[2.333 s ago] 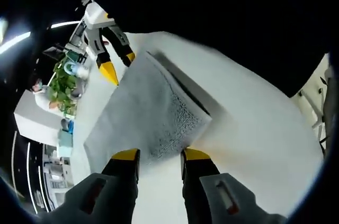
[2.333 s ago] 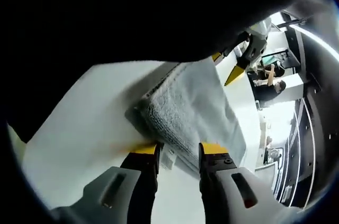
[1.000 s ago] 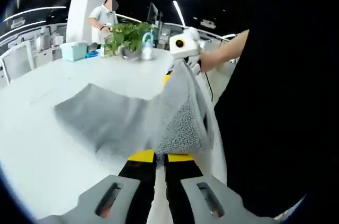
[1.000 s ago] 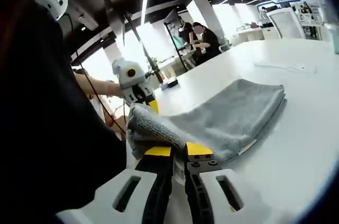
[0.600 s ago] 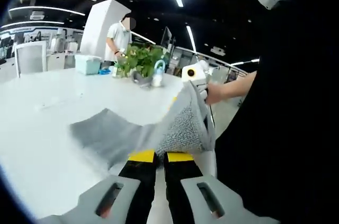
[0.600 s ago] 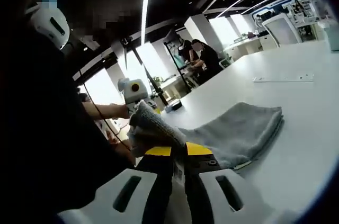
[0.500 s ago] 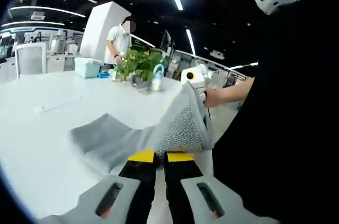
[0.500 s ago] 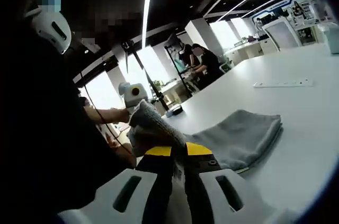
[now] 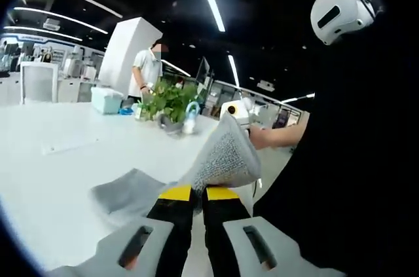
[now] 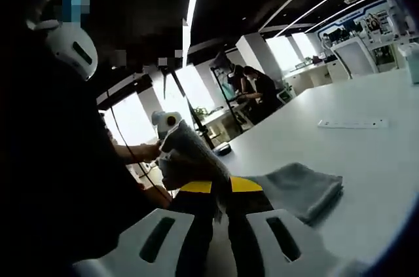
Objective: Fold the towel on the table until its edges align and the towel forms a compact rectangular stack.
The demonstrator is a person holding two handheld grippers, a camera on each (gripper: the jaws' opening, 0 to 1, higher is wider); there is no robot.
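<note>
Towel (image 9: pixel 222 159) corners sit pinched in both closed grippers, left (image 9: pixel 198 193) and right (image 10: pixel 221 185), lifted off the table (image 9: pixel 59 166); soft, light cloth sags, so gripping corners suits.

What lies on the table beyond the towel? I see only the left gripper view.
Observer: In the right gripper view, a white power strip lies on the table, past the towel.
Reviewer: Are the right tongs gripping?
Observer: Yes, the right tongs are shut on a towel corner, raised off the table.
Reviewer: Anyone behind?
Observer: Seated people are at a far desk.
</note>
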